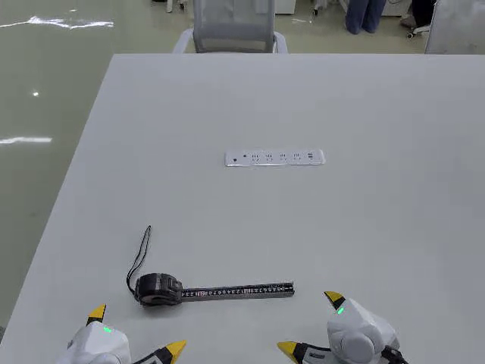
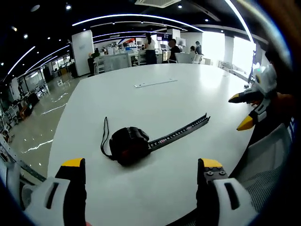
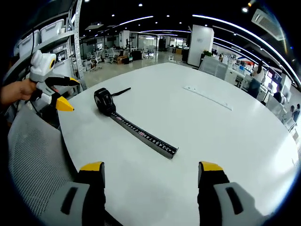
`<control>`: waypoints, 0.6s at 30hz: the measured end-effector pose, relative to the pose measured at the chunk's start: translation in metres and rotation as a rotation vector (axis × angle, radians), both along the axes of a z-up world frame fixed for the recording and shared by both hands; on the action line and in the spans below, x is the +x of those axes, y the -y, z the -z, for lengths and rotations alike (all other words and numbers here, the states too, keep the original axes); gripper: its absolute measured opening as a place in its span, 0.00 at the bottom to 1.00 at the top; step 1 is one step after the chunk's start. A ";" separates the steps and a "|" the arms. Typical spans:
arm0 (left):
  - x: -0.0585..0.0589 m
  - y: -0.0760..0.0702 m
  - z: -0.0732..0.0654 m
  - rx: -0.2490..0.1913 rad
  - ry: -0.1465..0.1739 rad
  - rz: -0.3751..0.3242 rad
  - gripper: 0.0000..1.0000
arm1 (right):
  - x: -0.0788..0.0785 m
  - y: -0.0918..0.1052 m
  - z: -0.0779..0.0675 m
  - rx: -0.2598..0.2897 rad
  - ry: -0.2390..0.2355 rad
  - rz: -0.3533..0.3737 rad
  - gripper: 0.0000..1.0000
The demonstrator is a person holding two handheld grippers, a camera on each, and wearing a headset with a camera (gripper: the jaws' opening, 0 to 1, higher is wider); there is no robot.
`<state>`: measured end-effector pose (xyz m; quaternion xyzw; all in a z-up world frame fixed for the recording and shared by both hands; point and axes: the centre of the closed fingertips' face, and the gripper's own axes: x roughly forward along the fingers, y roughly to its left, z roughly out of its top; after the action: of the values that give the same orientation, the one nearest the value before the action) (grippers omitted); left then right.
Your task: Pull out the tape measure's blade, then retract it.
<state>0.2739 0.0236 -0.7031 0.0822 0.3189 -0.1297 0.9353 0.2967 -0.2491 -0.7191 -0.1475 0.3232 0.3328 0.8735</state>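
The tape measure lies near the desk's front edge with its blade already drawn out flat, so only retracting is left; the left gripper and right gripper hover beside it, fingers apart.

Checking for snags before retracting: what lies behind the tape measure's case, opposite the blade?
A black wrist strap loops out from the case across the white table, apart from the blade. Its attachment point is hidden by the case.
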 end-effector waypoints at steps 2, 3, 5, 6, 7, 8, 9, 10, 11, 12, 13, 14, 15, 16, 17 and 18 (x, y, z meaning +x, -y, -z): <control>-0.001 0.000 -0.001 0.015 0.009 -0.010 0.99 | 0.000 0.001 -0.003 0.016 0.009 0.039 0.83; -0.003 0.000 -0.001 0.018 0.011 -0.015 0.99 | 0.000 0.002 -0.005 0.023 0.016 0.054 0.83; -0.004 0.001 -0.002 0.013 0.015 -0.030 0.99 | 0.001 0.003 -0.007 0.027 0.030 0.078 0.83; -0.005 0.003 -0.002 0.004 0.018 -0.034 0.99 | 0.001 0.004 -0.008 0.029 0.034 0.085 0.83; -0.005 0.004 -0.002 0.002 0.018 -0.036 0.99 | 0.000 0.004 -0.008 0.028 0.038 0.089 0.83; -0.006 0.006 -0.001 0.001 0.017 -0.037 0.99 | 0.000 0.005 -0.010 0.028 0.046 0.098 0.83; -0.007 0.007 -0.001 0.002 0.015 -0.036 0.99 | 0.000 0.005 -0.010 0.028 0.050 0.101 0.83; -0.008 0.008 -0.001 0.004 0.015 -0.033 0.99 | -0.001 0.005 -0.010 0.028 0.051 0.104 0.83; -0.009 0.009 -0.001 0.007 0.020 -0.035 0.99 | -0.002 0.005 -0.010 0.026 0.052 0.108 0.83; -0.009 0.009 -0.001 0.010 0.024 -0.039 0.99 | -0.003 0.005 -0.010 0.025 0.051 0.108 0.83; -0.010 0.009 -0.002 0.006 0.027 -0.049 0.99 | -0.005 0.004 -0.009 0.025 0.050 0.105 0.83; -0.010 0.008 -0.003 0.000 0.029 -0.058 0.99 | -0.006 0.003 -0.009 0.026 0.050 0.103 0.83; -0.010 0.008 -0.003 -0.004 0.033 -0.069 0.99 | -0.007 0.002 -0.009 0.023 0.051 0.102 0.84; -0.010 0.008 -0.004 0.002 0.035 -0.075 0.99 | -0.009 0.002 -0.008 0.017 0.048 0.102 0.83; -0.011 0.007 -0.003 0.005 0.034 -0.079 0.99 | -0.010 0.002 -0.008 0.017 0.046 0.102 0.83; -0.011 0.007 -0.003 0.009 0.035 -0.083 0.99 | -0.010 0.002 -0.008 0.020 0.045 0.105 0.83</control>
<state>0.2628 0.0169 -0.7000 0.0751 0.3064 -0.0877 0.9449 0.2863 -0.2507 -0.7108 -0.1292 0.3073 0.2862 0.8983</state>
